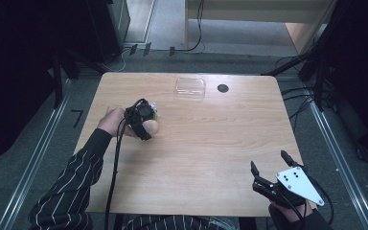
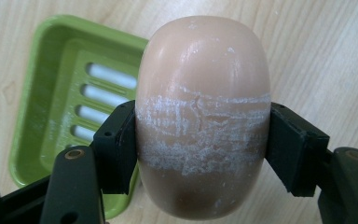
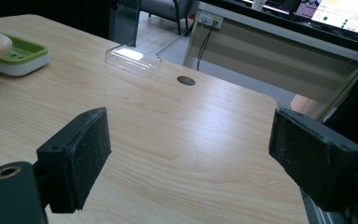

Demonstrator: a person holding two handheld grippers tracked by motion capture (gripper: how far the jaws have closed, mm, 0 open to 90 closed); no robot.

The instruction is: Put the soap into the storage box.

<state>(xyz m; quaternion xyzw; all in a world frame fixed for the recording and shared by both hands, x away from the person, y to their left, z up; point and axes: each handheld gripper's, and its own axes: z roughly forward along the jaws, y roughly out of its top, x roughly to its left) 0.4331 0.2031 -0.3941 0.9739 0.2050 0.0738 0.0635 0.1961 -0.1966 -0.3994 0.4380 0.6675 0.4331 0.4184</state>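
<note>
My left gripper (image 2: pixel 200 140) is shut on a peach-coloured oval bar of soap (image 2: pixel 203 112), its black pads pressed on both sides where the soap is scuffed white. In the high view the left gripper (image 1: pixel 146 120) holds the soap (image 1: pixel 152 127) over the table's left half. A green slotted soap dish (image 2: pixel 51 102) lies on the table just beside and below the soap; in the right gripper view the dish (image 3: pixel 16 56) sits on a white base at the far left. My right gripper (image 1: pixel 270 163) stands open at the table's front right corner, nothing between its jaws.
A clear plastic lid (image 1: pixel 190 88) lies near the table's far edge, beside a dark round cable hole (image 1: pixel 223 88). The wooden table (image 1: pixel 211 143) ends close to the right gripper. Cables and dark stands surround the table on the floor.
</note>
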